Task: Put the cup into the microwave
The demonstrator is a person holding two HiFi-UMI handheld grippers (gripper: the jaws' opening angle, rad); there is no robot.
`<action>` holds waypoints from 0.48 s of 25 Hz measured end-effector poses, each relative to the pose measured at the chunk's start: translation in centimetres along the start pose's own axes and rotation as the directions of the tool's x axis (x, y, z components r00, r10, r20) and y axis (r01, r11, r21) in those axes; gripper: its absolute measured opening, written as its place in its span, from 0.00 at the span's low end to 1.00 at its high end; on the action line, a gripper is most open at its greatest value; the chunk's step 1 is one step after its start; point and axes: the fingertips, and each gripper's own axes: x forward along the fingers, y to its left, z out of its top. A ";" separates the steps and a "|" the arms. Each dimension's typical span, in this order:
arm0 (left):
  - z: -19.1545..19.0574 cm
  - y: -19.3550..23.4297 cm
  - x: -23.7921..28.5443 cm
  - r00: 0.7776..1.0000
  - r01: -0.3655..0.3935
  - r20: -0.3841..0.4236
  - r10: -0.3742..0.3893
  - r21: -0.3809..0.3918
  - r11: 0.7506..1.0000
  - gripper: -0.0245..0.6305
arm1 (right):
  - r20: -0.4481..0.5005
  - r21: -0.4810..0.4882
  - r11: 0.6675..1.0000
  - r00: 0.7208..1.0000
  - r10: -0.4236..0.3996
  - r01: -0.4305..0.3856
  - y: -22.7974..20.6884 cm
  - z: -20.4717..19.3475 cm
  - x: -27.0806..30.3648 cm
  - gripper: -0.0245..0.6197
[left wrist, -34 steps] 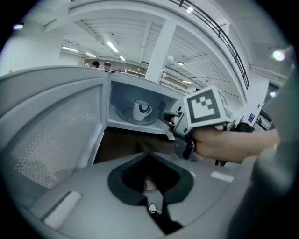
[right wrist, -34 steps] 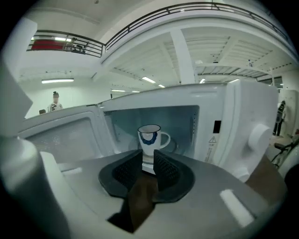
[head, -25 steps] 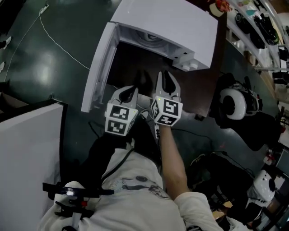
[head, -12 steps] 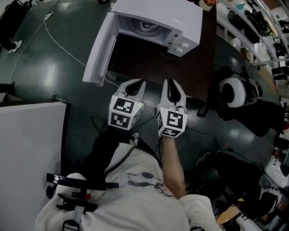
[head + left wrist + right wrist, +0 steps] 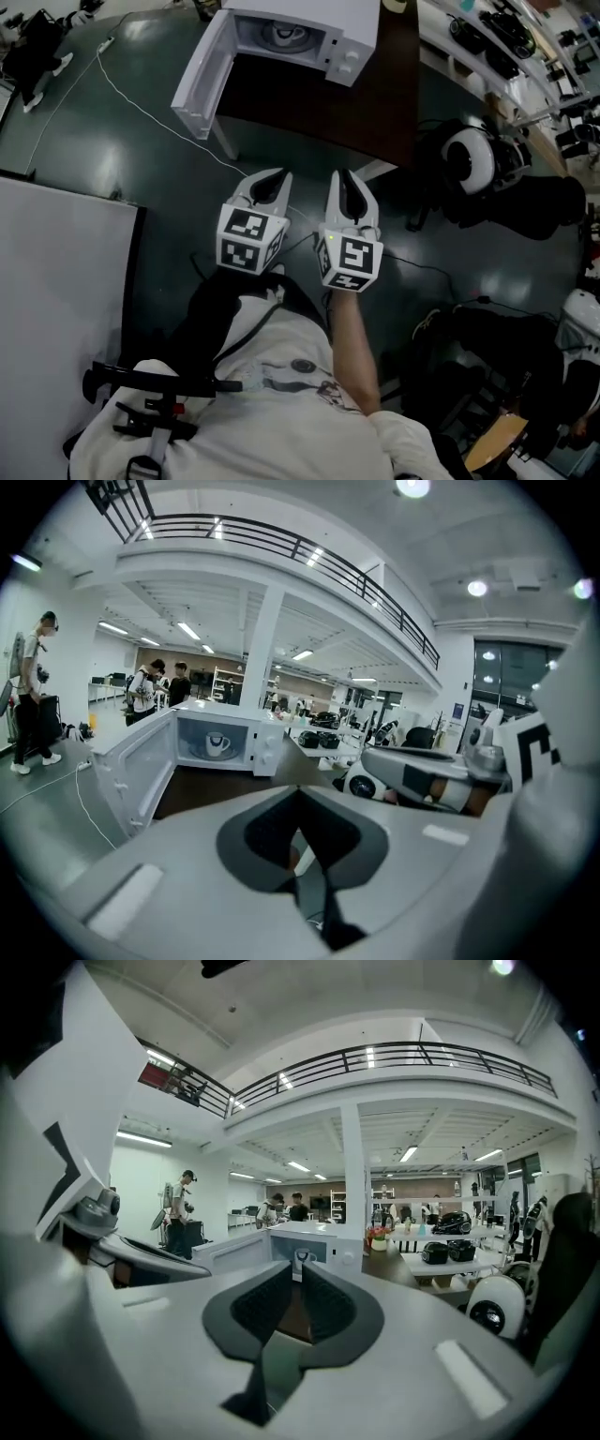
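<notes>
Dark green floor (image 5: 112, 141) of a large open hall lies under both grippers, which are held side by side in front of the person, short of the desk (image 5: 328, 117).

The left gripper (image 5: 274, 176) is clenched, its tips meeting on nothing. The right gripper (image 5: 343, 178) has just been closing. Its own view shows a narrow slit left between the tips, with nothing in it.

The cup (image 5: 217, 743) stands upright on the round plate inside the microwave (image 5: 314, 11), which sits at the far end of the desk, toward its left edge. The door (image 5: 202, 80) is swung wide open past that edge.

The left gripper view shows the cup plainly, handle to the right. In the right gripper view only a sliver of it shows above the jaws, which cover most of the oven. The head view shows just its rim from above.

Only the head view shows the white cable (image 5: 141, 108) trailing across the floor, the white board (image 5: 56, 281) at the left, and the round white machine (image 5: 473, 159) off the desk's right edge. Only the gripper views show the people (image 5: 33, 705) standing in the hall and the balcony railing (image 5: 281, 541) overhead.
</notes>
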 end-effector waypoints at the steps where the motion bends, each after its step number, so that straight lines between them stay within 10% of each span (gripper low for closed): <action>1: 0.0 -0.6 -0.6 1.000 0.001 0.006 -0.001 0.005 1.000 0.04 | 0.005 0.002 1.000 1.000 -0.003 0.003 -0.1 0.1 -0.9 0.09; 12: 0.0 -2.1 -5.7 0.999 0.004 0.038 -0.005 0.034 0.999 0.04 | 0.025 0.025 1.000 1.000 0.002 -0.003 2.3 0.4 -6.5 0.08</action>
